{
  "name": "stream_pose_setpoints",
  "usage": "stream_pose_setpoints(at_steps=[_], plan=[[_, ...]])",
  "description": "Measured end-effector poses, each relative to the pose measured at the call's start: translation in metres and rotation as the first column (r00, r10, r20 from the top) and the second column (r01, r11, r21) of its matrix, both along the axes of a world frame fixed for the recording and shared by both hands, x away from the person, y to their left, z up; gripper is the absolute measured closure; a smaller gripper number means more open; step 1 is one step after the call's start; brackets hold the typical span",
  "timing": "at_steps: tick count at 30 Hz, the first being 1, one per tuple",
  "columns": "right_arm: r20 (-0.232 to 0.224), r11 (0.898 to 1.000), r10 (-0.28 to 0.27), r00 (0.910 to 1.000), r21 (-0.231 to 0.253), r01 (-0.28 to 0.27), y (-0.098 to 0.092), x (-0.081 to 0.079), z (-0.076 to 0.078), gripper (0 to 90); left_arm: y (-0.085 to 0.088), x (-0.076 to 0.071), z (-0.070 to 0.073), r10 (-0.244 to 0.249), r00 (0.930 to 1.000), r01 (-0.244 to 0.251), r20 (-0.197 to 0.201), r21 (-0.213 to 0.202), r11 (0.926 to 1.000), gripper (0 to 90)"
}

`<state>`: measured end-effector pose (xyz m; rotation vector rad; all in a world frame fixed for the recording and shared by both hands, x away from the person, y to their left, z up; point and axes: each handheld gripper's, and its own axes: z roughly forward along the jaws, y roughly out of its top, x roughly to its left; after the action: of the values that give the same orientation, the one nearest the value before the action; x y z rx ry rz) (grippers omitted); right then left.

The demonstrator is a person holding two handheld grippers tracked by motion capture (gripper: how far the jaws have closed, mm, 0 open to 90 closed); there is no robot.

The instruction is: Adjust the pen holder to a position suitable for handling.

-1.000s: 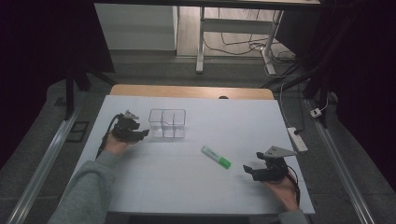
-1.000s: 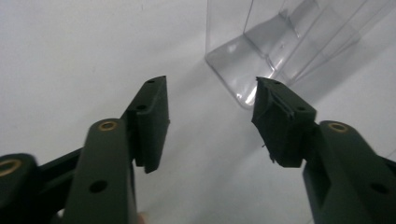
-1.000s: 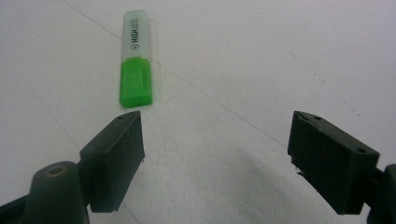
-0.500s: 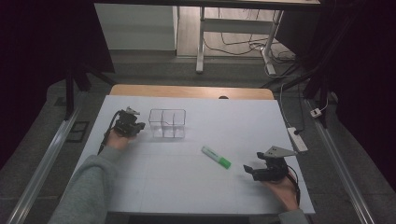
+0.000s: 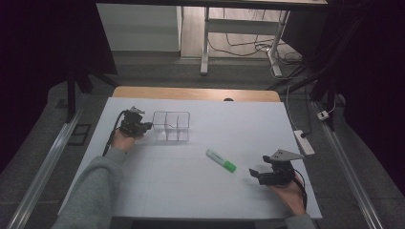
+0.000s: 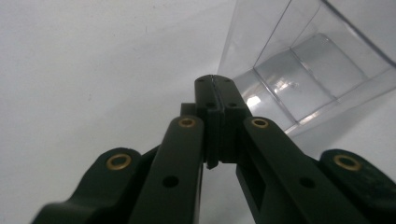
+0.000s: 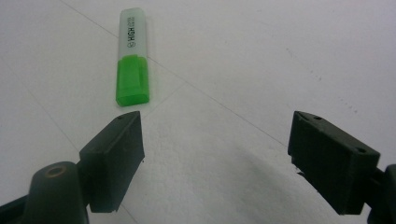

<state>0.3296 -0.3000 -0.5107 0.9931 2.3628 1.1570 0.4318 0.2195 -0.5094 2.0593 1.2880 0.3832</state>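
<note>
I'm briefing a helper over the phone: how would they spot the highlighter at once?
Look at the white table. Right of its middle, between the clear plastic organizer and the right hand-held gripper, lies the highlighter. It is the one coloured thing there: a pale barrel with a bright green cap, lying flat and slantwise.

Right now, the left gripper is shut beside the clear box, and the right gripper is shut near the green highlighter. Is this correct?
Not quite: the right gripper is open, its jaws standing wide apart with nothing between them, as the right gripper view shows. The rest holds: the left gripper is shut beside the clear box, and the green highlighter lies just ahead.
</note>
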Motion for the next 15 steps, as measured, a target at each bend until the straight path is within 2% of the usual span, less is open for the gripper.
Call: stream_pose_setpoints(at_steps=[8,15], plan=[[-0.004,1.000,0.003,1.0000,0.003,-0.002,0.0000,-0.0002,-0.0001,18.6,-0.0075,0.0024,-0.0006,-0.018,0.9998,0.018,-0.004,0.004,0.9998,89.1],[-0.004,1.000,0.000,1.0000,0.004,0.000,-0.0010,-0.0004,0.0003,18.6,-0.0106,0.0062,-0.0005,0.002,0.9999,-0.002,-0.013,0.012,0.9999,89.1]])
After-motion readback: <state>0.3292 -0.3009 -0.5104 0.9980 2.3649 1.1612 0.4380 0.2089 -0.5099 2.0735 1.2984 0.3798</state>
